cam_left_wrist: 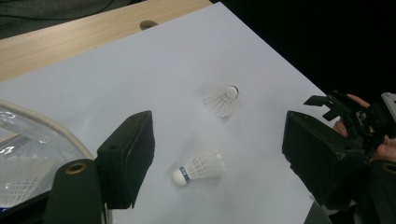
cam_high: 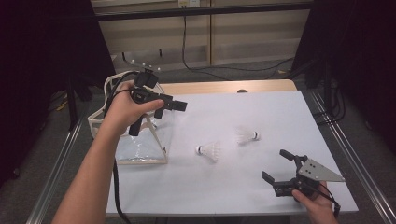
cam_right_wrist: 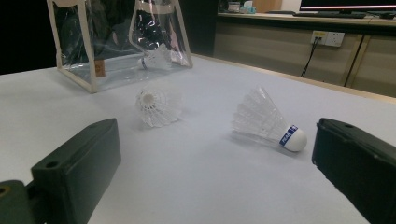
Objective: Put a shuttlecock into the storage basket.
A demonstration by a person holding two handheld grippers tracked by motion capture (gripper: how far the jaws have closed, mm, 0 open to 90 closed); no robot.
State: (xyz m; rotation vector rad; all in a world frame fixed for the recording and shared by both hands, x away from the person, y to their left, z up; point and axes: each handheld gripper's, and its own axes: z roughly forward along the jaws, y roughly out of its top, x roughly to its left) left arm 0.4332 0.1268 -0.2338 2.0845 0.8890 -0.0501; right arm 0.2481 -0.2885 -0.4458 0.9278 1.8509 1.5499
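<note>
three shuttlecocks, one bag

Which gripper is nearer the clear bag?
Left. The left gripper hangs open just above the clear bag, at its right side. The right gripper sits open across the table, beyond both shuttlecocks.

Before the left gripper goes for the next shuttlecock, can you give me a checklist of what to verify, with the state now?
1. Left gripper jaws open and empty: ok.
2. Near shuttlecock lies free on the white table, nothing on top of it: ok.
3. Far shuttlecock apart from the near one, so one can be taken alone: ok.
4. Right gripper open, away from both shuttlecocks: ok.
5. Clear bag stands upright at the table's left edge: ok.
6. Bag mouth wide enough for a drop: cannot tell.
</note>
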